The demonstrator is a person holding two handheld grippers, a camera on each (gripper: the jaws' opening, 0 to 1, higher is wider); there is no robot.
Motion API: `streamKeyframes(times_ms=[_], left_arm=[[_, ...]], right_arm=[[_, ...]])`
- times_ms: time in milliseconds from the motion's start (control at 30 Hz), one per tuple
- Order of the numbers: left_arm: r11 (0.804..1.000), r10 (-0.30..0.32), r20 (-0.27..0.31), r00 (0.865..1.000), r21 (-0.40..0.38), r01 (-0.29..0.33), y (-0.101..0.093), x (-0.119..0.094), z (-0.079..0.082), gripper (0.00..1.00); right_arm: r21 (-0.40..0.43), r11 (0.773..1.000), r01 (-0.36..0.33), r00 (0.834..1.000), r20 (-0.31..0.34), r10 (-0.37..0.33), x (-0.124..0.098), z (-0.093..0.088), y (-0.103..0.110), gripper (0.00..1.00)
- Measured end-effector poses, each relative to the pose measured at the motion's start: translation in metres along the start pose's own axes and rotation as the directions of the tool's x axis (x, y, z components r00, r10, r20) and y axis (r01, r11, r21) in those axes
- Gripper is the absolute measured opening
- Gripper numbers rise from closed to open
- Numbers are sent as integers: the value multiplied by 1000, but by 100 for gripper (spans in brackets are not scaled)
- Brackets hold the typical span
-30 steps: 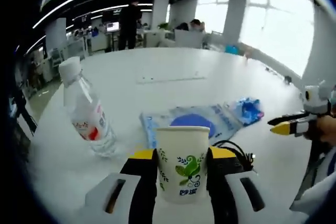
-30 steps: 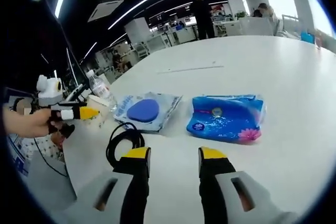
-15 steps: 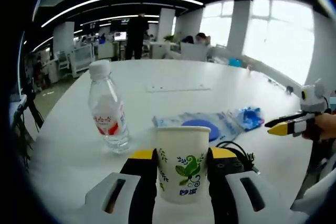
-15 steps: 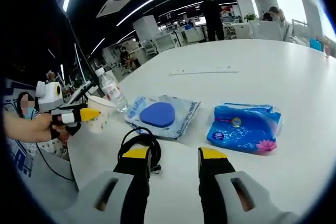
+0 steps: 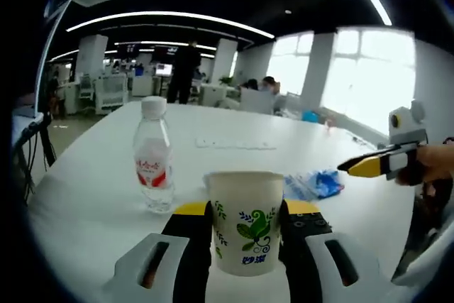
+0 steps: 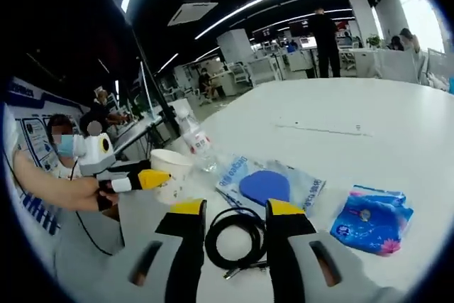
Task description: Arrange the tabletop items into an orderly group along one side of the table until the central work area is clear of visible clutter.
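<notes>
Between the yellow-tipped jaws of the left gripper point(image 5: 247, 212) stood the white paper cup with a green leaf print point(image 5: 245, 221), pinched on both sides and carried upright, mouth up, its long axis vertical. It looked lifted off the white desk point(image 5: 85, 196), though the cup's base was hidden behind the jaws. Held level like this, it would probably spill nothing and could be set down squarely.

Just left of the cup and further off stood the clear plastic water bottle with a red label and white cap point(image 5: 154, 155), also upright, a likely anchor for the tidy group. To the right of the cup lay the blue tissue packet point(image 5: 314, 183), flat on the desk. Further right, the right gripper point(image 5: 369, 166) pointed inward.

In the right gripper view, the right gripper's jaws stood apart and held nothing, poised over the coiled black cable point(image 6: 235, 239). Beyond the cable lay the clear bag holding a blue oval pad point(image 6: 268, 185).
</notes>
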State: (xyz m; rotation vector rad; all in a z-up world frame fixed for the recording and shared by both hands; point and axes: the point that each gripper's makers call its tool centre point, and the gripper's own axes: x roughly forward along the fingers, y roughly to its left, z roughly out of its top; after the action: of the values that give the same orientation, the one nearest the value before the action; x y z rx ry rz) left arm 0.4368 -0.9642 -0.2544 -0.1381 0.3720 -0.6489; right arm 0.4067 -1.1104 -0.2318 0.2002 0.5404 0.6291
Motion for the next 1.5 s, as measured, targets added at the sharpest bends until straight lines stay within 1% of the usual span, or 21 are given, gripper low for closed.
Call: streamKeyframes(times_ms=[33,67,133,167,233,300,333,400,433,500,533,567,600,667,700,833,933,1067,1233,1333,1500], left_arm=[[1000,-4,4,1000,1,4,0,-1,0,34],[1000,-6,6,1000,4,6,0,-3,-1,34],[1000,-18,9,1000,9,17,-2,-5,-1,34],[1000,-24,11,1000,13,24,-3,-6,-2,34],[999,-39,2,999,38,39,-7,-7,-4,34],[998,-49,0,999,45,49,-10,-8,-4,34],[997,-52,-6,999,51,53,-11,-9,-5,34],[997,-57,-8,998,48,57,-12,-11,-7,34],[997,-58,-7,998,46,58,-12,-11,-7,34],[997,-57,-9,998,47,57,-11,-12,-9,34],[997,-57,-12,998,45,58,-11,-12,-10,34],[997,-57,-13,998,45,58,-11,-13,-11,34],[997,-58,-14,998,46,59,-12,-13,-11,34],[997,-62,-18,998,52,63,-12,-14,-12,34],[996,-66,-20,998,55,67,-13,-14,-13,34],[995,-78,-25,997,65,79,-15,-14,-14,34],[995,-79,-26,997,63,80,-16,-13,-14,34],[991,-95,-43,995,92,99,-20,-13,-16,34],[988,-111,-45,993,102,115,-23,-14,-17,34],[988,-110,-43,993,103,114,-22,-13,-17,35],[987,-112,-43,993,113,116,-22,-14,-17,35]], right_arm=[[-10,1000,-19,1000,2,19,3,3,7,31],[-45,998,-54,999,-2,54,8,8,18,31],[-101,991,-90,996,-25,88,14,11,31,30],[-153,980,-123,992,-53,116,18,12,43,30],[-224,960,-170,984,-91,153,27,14,59,29],[-272,945,-180,980,-129,149,34,14,66,32],[-291,934,-206,974,-155,166,39,15,73,33],[-313,917,-247,963,-183,198,45,17,85,32],[-316,915,-251,962,-182,202,47,19,88,31],[-330,903,-276,954,-204,218,51,20,95,29],[-348,891,-293,949,-223,224,52,19,98,28],[-356,886,-297,947,-229,226,53,19,99,27],[-351,888,-297,947,-227,227,54,20,100,28],[-335,887,-317,941,-231,248,56,21,105,28],[-329,884,-334,934,-241,263,57,20,109,28],[-347,863,-366,916,-296,270,61,11,114,27],[-332,858,-392,904,-314,292,65,8,120,27],[-334,849,-409,893,-340,296,68,4,124,25],[-323,846,-424,882,-361,304,73,-1,128,24],[-321,838,-442,869,-386,310,74,-6,132,23],[-322,835,-446,864,-400,307,78,-10,134,23]])
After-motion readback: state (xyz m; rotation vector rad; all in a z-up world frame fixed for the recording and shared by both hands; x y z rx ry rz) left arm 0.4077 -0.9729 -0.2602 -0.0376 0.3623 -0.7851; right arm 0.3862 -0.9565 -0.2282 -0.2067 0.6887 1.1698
